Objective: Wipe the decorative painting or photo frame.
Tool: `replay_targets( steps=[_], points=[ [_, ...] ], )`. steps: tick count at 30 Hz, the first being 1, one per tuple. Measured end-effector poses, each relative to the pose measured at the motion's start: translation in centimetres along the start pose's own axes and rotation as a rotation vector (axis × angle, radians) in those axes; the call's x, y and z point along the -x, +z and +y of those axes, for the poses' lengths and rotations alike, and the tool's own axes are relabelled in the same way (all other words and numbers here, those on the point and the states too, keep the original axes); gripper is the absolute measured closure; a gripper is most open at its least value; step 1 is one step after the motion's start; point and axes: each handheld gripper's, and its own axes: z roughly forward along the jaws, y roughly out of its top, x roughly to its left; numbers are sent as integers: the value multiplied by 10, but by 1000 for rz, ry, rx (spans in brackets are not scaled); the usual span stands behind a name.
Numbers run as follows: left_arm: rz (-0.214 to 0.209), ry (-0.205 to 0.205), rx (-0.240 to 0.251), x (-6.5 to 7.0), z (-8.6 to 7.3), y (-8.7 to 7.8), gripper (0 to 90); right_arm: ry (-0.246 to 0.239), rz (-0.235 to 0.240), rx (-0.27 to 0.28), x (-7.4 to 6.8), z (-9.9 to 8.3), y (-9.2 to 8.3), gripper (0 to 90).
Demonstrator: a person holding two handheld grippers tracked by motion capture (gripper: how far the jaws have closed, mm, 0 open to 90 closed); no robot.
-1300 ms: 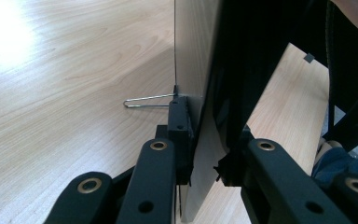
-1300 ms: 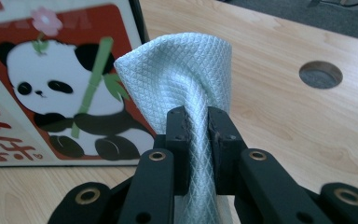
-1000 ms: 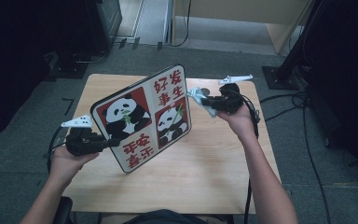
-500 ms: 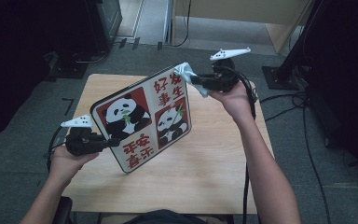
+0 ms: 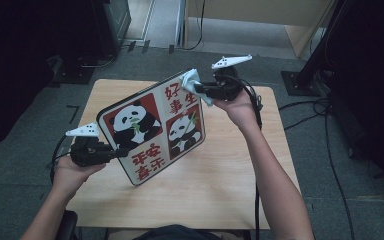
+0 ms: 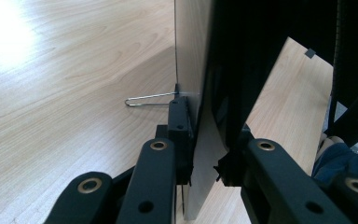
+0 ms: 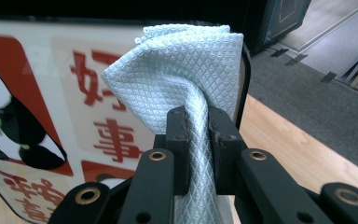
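Pale wood-grain table (image 5: 215,200) on grey carpeted floor (image 5: 350,200), dark equipment stands at both sides of the room, a lighter wooden cabinet (image 5: 260,20) beyond the far edge. Above the table, tilted and clear of its top in the high view: panda board (image 5: 155,132), a square panel with rounded corners, two panda pictures and red lettering on its face. Clamped on the board's lower left edge, left gripper (image 5: 111,154), jaws pinched tight on the thin panel, one pad each side as seen in the left gripper view (image 6: 205,168); a bent wire stand (image 6: 149,99) jutting from the panel's back just beside the pad. At the board's far top corner, right gripper (image 5: 200,91), jaws closed hard on a pale blue cloth (image 7: 182,70), waffle-weave, folded, bunched up over the jaw tips and lying against the board's dark rim (image 7: 246,74). Cloth (image 5: 194,85) touching that top corner in the high view. Bare tabletop below and to the right of the board, wide and free out to the near and right edges; less room left of the board, with the left hand (image 5: 72,172) close over the table's left edge. Black cables (image 5: 330,150) trailing across the floor right of the board. Forearms entering from the near edge.
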Motion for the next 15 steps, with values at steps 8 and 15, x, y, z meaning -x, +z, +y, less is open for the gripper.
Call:
replay_targets(
  steps=[8,15],
  points=[
    [0,2,-2,0,0,0,789,11,6,-5,3,-12,5,807],
    [0,3,-2,0,0,0,789,15,7,-11,3,-21,8,807]
  ],
)
